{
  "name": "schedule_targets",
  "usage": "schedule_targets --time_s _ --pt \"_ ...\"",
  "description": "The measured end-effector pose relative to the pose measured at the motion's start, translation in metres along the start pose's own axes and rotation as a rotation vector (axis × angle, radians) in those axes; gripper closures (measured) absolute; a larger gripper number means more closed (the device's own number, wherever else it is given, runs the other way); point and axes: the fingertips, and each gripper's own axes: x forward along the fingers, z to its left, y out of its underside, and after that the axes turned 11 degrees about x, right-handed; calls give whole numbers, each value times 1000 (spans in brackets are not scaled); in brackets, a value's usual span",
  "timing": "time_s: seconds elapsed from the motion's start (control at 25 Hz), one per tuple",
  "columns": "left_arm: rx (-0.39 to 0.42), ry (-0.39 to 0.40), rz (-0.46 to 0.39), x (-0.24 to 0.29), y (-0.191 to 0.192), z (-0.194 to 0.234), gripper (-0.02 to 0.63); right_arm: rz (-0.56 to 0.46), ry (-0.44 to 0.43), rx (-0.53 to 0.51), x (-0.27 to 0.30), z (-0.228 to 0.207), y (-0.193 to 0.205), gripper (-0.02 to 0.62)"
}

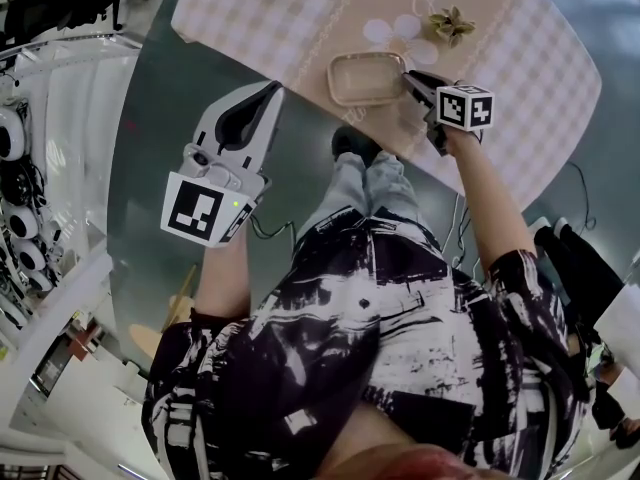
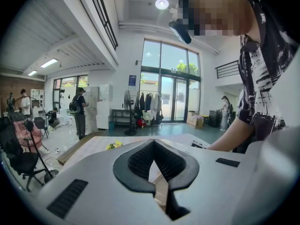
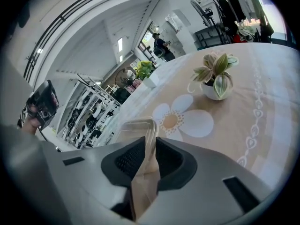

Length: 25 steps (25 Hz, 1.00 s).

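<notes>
A shallow beige tray (image 1: 362, 80) lies on the table (image 1: 300, 18) near its front edge. My right gripper (image 1: 408, 76) is shut on the tray's right rim. In the right gripper view the thin translucent rim (image 3: 140, 128) runs between the dark pads of the right gripper (image 3: 149, 146). My left gripper (image 1: 270, 90) hangs in the air left of the table, off its edge, shut and holding nothing. In the left gripper view the tips of the left gripper (image 2: 153, 142) meet, with the tabletop (image 2: 93, 146) beyond them.
A small potted plant (image 1: 450, 25) (image 3: 214, 76) stands on the cloth behind the tray, beside a printed white flower (image 3: 180, 118). Shelves of white gear (image 1: 20, 168) line the left. Cables (image 1: 575, 183) trail on the floor at right. People (image 2: 78, 111) stand far off.
</notes>
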Motion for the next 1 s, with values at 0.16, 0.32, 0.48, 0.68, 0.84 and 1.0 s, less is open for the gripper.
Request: schedule_targets --time_s 0.16,0.32,0.48,0.68,0.84,1.0 --pt "1 -5 -3 -2 1 1 606 3 -2 37 2 -3 2 558" --pt "-1 -11 1 -5 2 2 606 2 -19 89 2 -4 2 569" --pt "-1 -13 -3 -7 1 1 606 -21 -44 131 -1 -1 -1 585" --pt "0 -17 -5 -7 1 1 606 -38 -70 158 -5 2 -4 594" --pt "4 -16 -8 -9 0 -1 606 -65 -81 171 -12 6 -8 594" --pt "11 -23 -23 -11 -10 -1 606 -112 -83 128 -35 20 -26 594"
